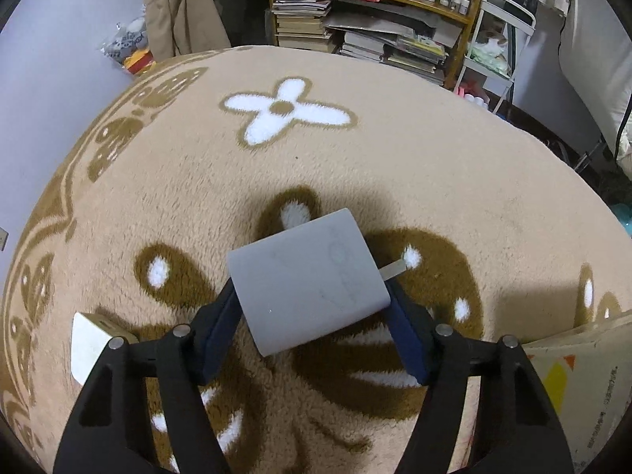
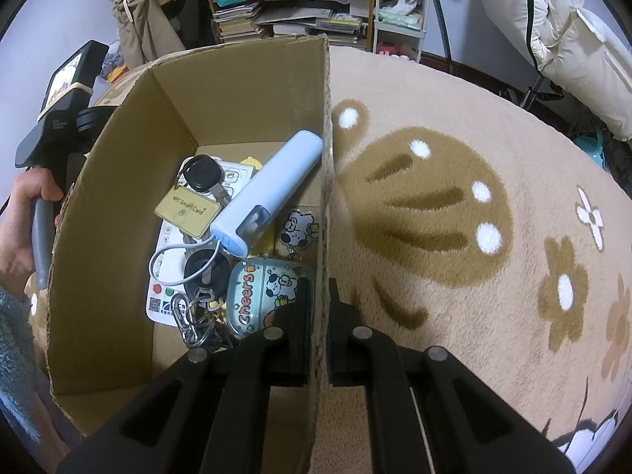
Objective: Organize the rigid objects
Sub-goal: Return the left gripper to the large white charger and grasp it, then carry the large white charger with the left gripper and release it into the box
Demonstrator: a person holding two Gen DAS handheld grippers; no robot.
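In the left wrist view my left gripper (image 1: 312,310) is shut on a pale grey wall charger (image 1: 308,280), held tilted over the tan rug (image 1: 395,166), its metal prong (image 1: 395,266) pointing right. In the right wrist view my right gripper (image 2: 319,288) is shut on the right wall of an open cardboard box (image 2: 118,181), one finger inside and one outside. The box holds a light blue power bank (image 2: 268,189), an NFC card (image 2: 187,209), a black car key (image 2: 201,175), a "cheers" earbud case (image 2: 264,296), a dog charm (image 2: 298,229) and a key ring (image 2: 189,320).
A small white block (image 1: 85,339) lies on the rug left of my left gripper. The box's corner (image 1: 572,375) shows at lower right. A person's hand (image 2: 23,213) holds the other gripper left of the box. Bookshelves (image 1: 355,19) and a white cart (image 2: 399,8) stand behind the rug.
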